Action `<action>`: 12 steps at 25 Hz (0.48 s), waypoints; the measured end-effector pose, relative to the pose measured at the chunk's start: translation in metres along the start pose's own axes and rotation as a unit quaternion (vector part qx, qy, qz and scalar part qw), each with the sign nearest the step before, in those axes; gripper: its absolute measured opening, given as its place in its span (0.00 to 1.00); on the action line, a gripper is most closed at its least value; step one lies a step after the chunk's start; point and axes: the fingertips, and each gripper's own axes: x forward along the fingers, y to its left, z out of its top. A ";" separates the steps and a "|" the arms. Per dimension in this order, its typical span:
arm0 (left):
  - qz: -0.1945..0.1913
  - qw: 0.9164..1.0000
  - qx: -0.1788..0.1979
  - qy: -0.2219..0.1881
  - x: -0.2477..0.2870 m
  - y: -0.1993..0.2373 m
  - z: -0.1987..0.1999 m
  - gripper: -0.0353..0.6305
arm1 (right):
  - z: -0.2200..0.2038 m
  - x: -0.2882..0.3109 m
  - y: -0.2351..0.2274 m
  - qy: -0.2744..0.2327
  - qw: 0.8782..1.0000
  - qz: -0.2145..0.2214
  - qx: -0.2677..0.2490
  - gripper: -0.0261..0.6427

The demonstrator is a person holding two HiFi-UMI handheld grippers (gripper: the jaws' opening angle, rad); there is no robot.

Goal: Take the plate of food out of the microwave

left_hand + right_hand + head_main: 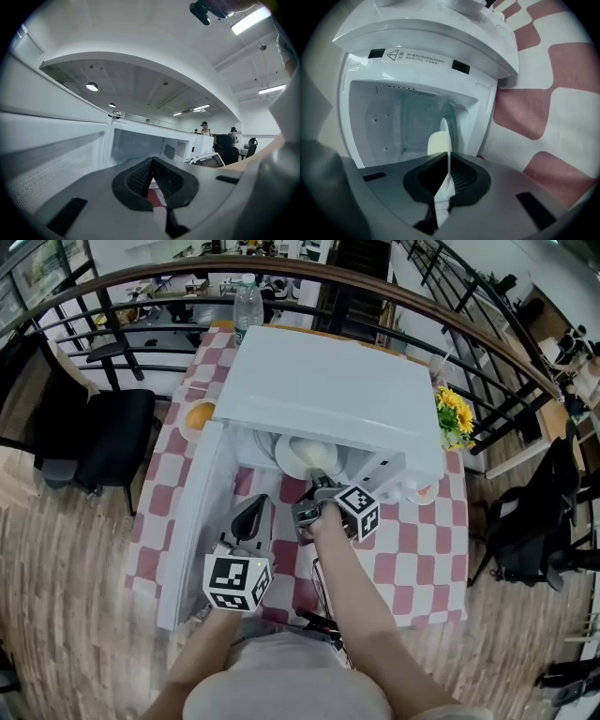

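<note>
plate (pixel 287 461) rim pinched by right tool (pixel 317 491) inside microwave (pixel 328 390); left tool (pixel 151 160) seemingly pressed together, empty.

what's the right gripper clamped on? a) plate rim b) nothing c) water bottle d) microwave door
a: its own view shows the right gripper with jaws shut on the thin rim of the plate, at the mouth of the microwave.
</note>
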 end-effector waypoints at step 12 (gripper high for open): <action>-0.010 1.000 -0.019 0.020 0.006 -0.004 -0.015 0.04 | 0.000 -0.019 0.001 0.006 0.999 0.051 0.004 0.09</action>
